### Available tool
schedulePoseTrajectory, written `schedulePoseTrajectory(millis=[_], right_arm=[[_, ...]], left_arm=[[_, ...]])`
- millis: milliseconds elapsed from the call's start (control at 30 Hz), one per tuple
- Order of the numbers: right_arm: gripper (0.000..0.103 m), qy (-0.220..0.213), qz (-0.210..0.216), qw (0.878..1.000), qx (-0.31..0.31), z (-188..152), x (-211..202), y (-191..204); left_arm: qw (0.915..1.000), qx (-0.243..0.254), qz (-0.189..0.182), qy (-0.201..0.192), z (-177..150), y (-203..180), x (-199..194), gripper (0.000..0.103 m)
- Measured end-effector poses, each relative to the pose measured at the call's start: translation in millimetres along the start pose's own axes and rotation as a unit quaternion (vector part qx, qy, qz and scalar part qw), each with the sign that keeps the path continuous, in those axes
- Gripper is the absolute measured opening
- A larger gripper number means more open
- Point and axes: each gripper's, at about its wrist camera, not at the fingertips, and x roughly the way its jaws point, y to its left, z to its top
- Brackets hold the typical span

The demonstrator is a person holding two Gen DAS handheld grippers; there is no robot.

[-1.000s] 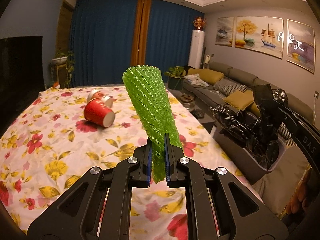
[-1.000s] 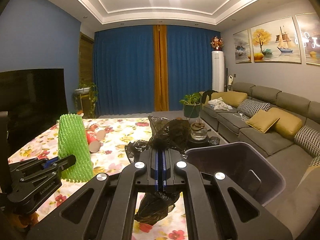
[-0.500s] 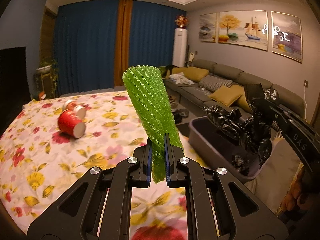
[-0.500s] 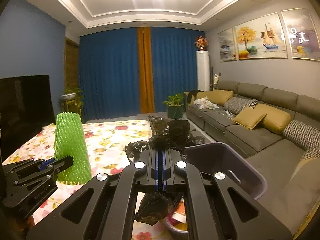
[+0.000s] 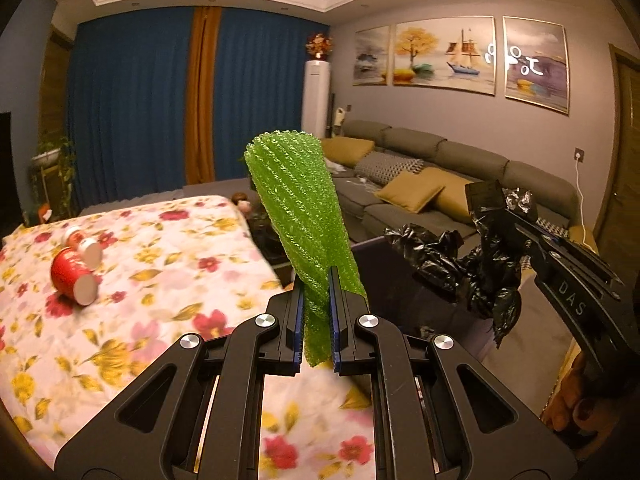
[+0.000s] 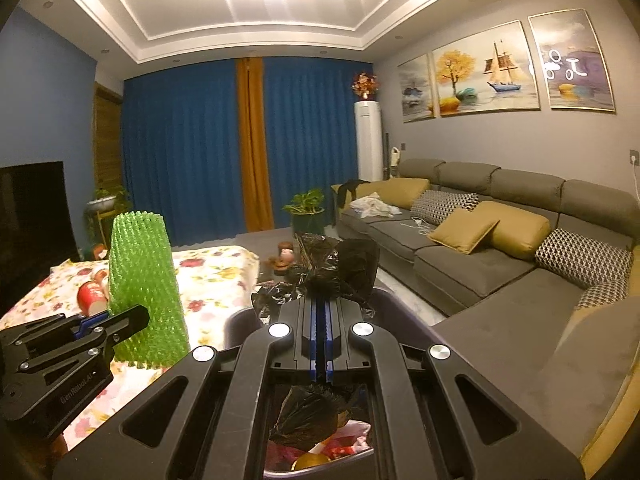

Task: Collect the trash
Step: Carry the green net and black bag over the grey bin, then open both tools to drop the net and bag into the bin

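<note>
My left gripper (image 5: 315, 280) is shut on the lower end of a green foam net sleeve (image 5: 298, 212), which stands up from the jaws over the table's right edge. The same sleeve (image 6: 142, 280) shows at the left of the right wrist view, pinched by the left gripper (image 6: 114, 322). My right gripper (image 6: 320, 300) is shut on a crumpled black plastic bag (image 6: 340, 266), held above a dark grey bin (image 6: 240, 320) with trash inside. In the left wrist view the black bag (image 5: 472, 268) hangs from the right gripper (image 5: 516, 220) over the bin (image 5: 384, 276).
Two red paper cups (image 5: 74, 276) lie on their sides on the floral tablecloth (image 5: 160, 264). A grey sofa with yellow cushions (image 6: 480, 248) runs along the right wall. A potted plant (image 6: 306, 212) and a low table with small items stand behind the bin.
Both grippers have swung to the right, away from the table. The bin has come nearer and now lies under the right gripper; the red cups have slid to the left edge of the left wrist view.
</note>
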Motion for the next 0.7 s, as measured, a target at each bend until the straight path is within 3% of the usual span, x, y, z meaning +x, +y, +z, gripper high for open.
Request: schedulePoseTrajectory(millis=[700], right_arm=[[0.004, 0.005, -0.017, 1.000, 0.023, -3, 19, -28]], left_arm=[[0.9983, 0.029, -0.045, 0.022, 0, -44, 49, 0.009]])
